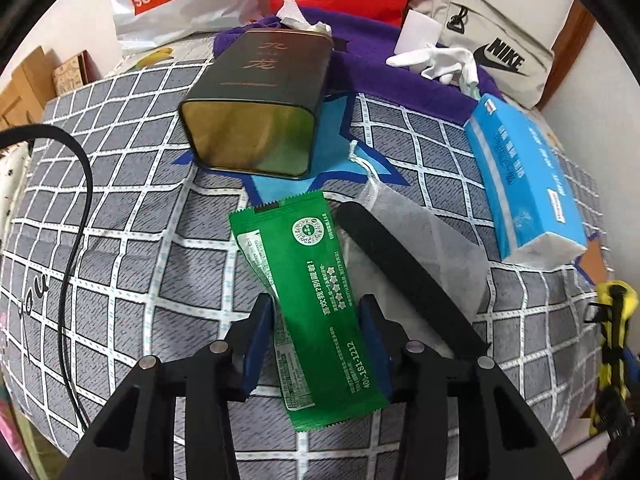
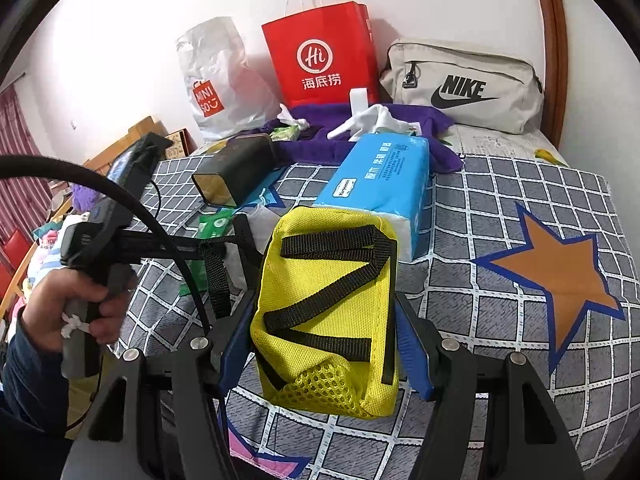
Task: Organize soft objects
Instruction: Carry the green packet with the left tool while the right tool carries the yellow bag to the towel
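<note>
A green foil packet (image 1: 304, 280) lies lengthwise between the blue pads of my left gripper (image 1: 316, 340), which touch its two long edges just above the checked bedspread (image 1: 120, 280). My right gripper (image 2: 324, 344) is shut on a yellow fabric pouch (image 2: 332, 312) with black webbing straps, held upright over the bedspread. One black strap (image 1: 404, 280) runs from the pouch across a white mesh drawstring bag (image 1: 424, 236) beside the packet. At the right edge of the left wrist view a bit of the yellow pouch (image 1: 616, 300) shows.
A dark tin (image 1: 256, 108) lies on its side ahead, a blue tissue pack (image 1: 524, 184) to the right. White gloves (image 1: 440, 60) rest on purple cloth (image 1: 380, 68). A red bag (image 2: 320, 56), a white plastic bag (image 2: 212, 80) and a beige pouch (image 2: 464, 84) line the wall. A hand (image 2: 80, 304) holds the left gripper.
</note>
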Tool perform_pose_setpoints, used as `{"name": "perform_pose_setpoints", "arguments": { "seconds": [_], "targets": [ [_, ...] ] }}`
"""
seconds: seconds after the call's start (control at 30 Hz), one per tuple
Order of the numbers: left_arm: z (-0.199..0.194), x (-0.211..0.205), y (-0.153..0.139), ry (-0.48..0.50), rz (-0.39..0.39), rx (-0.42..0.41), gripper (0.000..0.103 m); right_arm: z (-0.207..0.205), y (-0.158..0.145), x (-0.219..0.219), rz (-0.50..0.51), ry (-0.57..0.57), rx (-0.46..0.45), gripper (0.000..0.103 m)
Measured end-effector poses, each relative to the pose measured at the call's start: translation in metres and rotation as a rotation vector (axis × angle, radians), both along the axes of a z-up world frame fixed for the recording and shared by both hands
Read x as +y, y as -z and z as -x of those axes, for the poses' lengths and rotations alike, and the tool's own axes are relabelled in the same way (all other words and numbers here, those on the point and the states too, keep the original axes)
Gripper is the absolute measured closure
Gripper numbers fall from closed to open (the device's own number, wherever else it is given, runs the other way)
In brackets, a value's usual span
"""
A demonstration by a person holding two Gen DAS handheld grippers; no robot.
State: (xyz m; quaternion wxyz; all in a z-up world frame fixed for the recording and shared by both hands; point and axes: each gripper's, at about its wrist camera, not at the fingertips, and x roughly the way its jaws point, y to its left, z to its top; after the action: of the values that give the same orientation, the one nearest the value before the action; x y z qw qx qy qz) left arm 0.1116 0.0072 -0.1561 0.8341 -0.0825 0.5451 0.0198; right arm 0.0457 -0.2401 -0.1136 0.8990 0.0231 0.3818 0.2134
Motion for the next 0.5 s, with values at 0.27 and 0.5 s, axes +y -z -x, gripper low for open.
{"name": "perform_pose_setpoints", "arguments": {
  "seconds": [0.27,0.5],
  "targets": [
    [0.01,0.033,-0.007,0.016,0.08,-0.049,0.066,-0.002,-0.002,0.012,0.016,-0.011,-0.004,0.039],
    [0.012,0.04,-0.015,0.045,0.102,-0.084,0.069,-0.009,-0.004,0.018,0.021,-0.008,-0.003,0.039]
  ]
}}
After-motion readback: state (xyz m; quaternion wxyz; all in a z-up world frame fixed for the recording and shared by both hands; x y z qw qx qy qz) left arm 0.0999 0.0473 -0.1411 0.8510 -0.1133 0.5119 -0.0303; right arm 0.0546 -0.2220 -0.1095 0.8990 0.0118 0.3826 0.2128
